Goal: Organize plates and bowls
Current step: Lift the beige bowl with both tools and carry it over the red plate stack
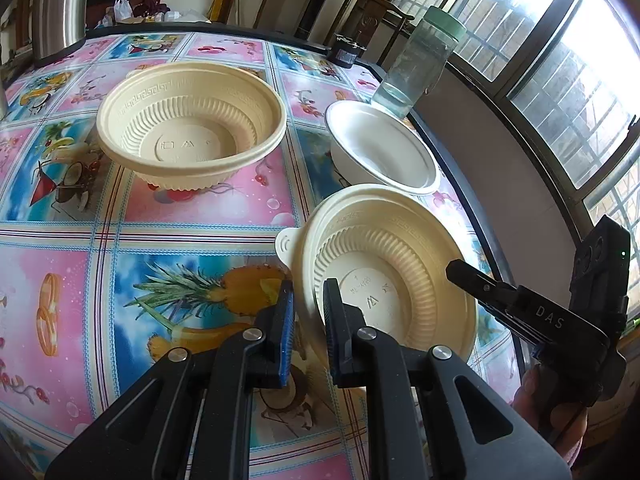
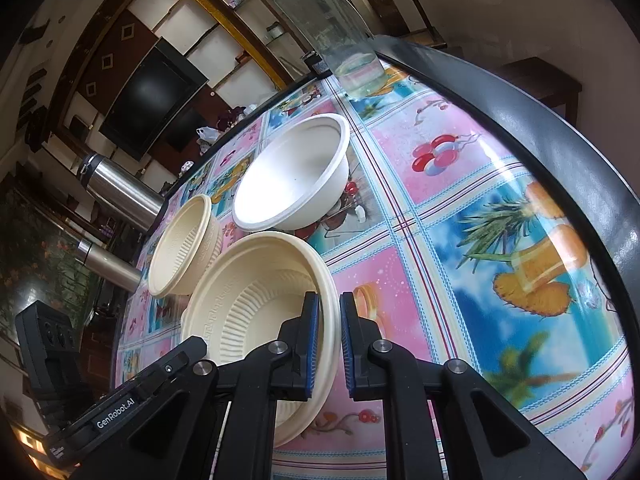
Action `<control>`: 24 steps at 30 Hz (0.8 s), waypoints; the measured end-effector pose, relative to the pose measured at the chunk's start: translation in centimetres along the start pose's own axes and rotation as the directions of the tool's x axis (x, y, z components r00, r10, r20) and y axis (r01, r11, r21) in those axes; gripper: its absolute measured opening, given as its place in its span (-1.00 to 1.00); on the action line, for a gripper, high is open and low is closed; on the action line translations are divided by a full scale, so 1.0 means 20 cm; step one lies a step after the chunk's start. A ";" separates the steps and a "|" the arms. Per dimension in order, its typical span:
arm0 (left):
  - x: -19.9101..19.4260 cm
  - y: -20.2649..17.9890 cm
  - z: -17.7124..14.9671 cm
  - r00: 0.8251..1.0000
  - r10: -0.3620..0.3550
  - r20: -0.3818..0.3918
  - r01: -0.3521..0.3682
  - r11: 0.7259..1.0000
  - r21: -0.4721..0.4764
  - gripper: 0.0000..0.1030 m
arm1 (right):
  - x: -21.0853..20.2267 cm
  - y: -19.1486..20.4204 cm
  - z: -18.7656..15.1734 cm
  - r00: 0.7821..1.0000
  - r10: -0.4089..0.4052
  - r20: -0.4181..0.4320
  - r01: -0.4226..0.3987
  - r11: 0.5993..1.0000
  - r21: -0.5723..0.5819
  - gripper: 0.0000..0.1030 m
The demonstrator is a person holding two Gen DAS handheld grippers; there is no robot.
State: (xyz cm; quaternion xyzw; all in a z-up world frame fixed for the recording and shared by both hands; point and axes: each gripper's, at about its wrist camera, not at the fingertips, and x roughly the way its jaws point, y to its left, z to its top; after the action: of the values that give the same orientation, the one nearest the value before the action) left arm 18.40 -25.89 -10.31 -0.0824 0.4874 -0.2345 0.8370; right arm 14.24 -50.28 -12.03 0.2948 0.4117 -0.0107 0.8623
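Observation:
On the fruit-print tablecloth, a cream ribbed bowl lies nearest, tilted. My left gripper is shut on its left rim, one finger inside and one outside. My right gripper is shut on the opposite rim the same way; one of its fingers shows in the left wrist view. A second cream ribbed bowl stands further back on the table. A plain white bowl sits behind the held one, near the table's edge.
A clear water bottle with a green lid stands behind the white bowl. A small dark jar is at the far edge. Steel flasks stand at the table's far side. The table's dark edge runs close by, below a window.

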 end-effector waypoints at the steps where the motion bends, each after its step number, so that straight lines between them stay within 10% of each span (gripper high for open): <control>1: 0.00 0.00 0.00 1.000 0.002 0.001 -0.002 1.000 0.000 -0.78 | 0.00 0.00 0.00 1.000 -0.001 0.003 0.001 1.000 -0.001 -0.78; 24: 0.01 0.06 0.00 0.995 -0.088 -0.046 0.085 0.994 -0.069 -0.78 | -0.03 0.00 -0.08 0.995 -0.017 0.097 0.013 0.999 0.046 -0.78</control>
State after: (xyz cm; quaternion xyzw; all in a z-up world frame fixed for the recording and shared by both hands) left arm 18.97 -24.91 -10.95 -0.1258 0.5113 -0.2560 0.8107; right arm 12.73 -49.56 -12.27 0.3104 0.3709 -0.0410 0.8743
